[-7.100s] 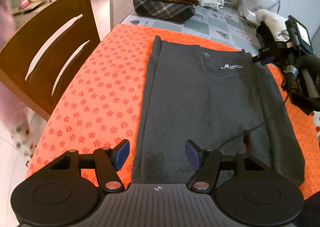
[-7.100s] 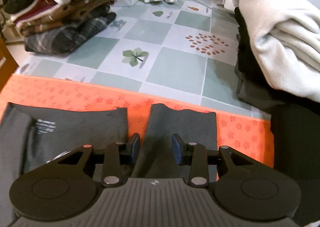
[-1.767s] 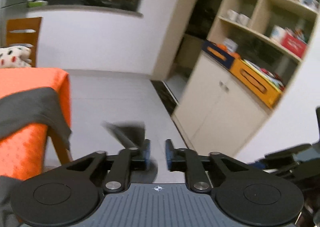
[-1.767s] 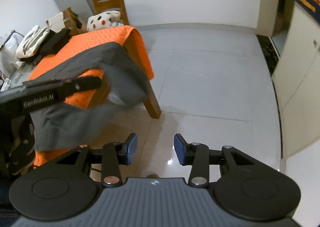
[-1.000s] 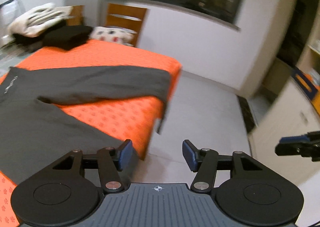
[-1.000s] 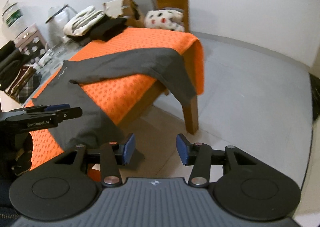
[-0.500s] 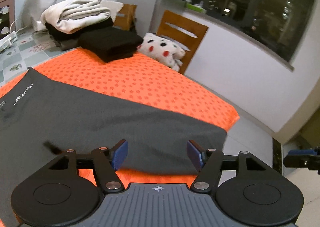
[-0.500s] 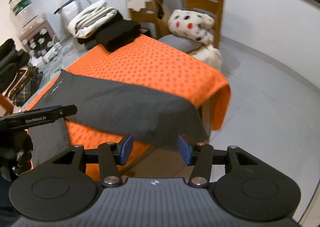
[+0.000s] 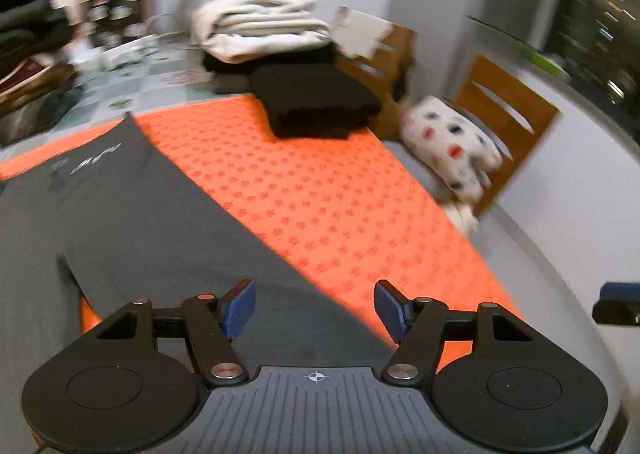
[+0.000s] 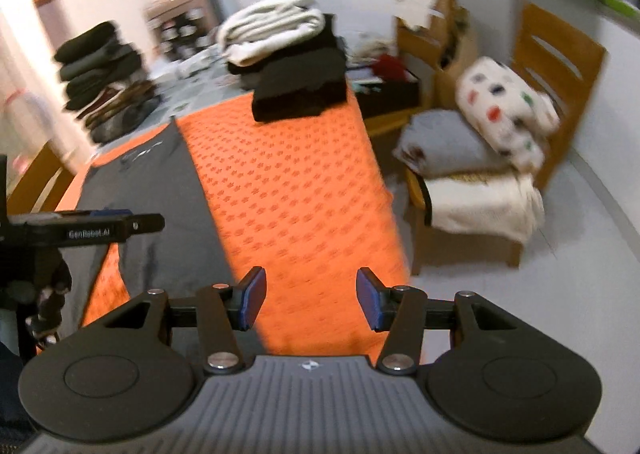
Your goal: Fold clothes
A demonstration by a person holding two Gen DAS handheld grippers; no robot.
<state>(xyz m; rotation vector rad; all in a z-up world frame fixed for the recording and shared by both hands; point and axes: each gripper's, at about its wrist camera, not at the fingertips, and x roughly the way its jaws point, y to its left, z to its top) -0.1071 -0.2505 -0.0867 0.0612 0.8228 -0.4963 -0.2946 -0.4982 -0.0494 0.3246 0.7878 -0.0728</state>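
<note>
Across the orange-covered desk (image 9: 340,193), grey trousers (image 9: 132,221) now lie flat, released. Both tongs, left (image 9: 316,308) and right (image 10: 310,300), stand apart, empty; folding can begin.

Both claws have let go, and the grey trousers (image 9: 132,221) now lie spread on the orange mat (image 9: 320,193).

The words "GenRobot.AI" stand in white letters on the black bar of the left gripper (image 10: 86,232), at about nine o'clock in the right wrist view. The grey clothes (image 9: 132,221) have small white writing near the top edge, at about ten o'clock in the left wrist view, but it is too blurry to read.
</note>
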